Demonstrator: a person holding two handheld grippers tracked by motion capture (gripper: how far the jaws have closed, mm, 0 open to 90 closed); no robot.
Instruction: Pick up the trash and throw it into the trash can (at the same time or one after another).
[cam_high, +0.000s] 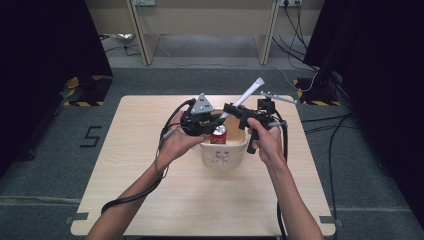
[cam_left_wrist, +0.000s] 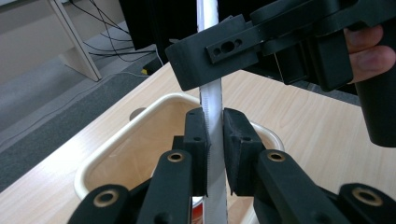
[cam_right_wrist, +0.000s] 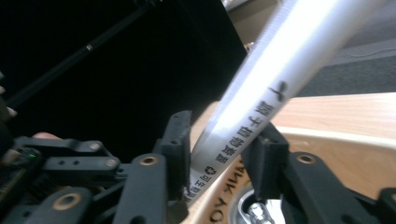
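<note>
surface: pale wooden table | on it: cream tub (mid-table)

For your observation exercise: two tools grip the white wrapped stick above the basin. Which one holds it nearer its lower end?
The left tool, by the red can; it clamps the stick low, while the right tool grips higher up.

both grippers gripping white tube over tub
</note>
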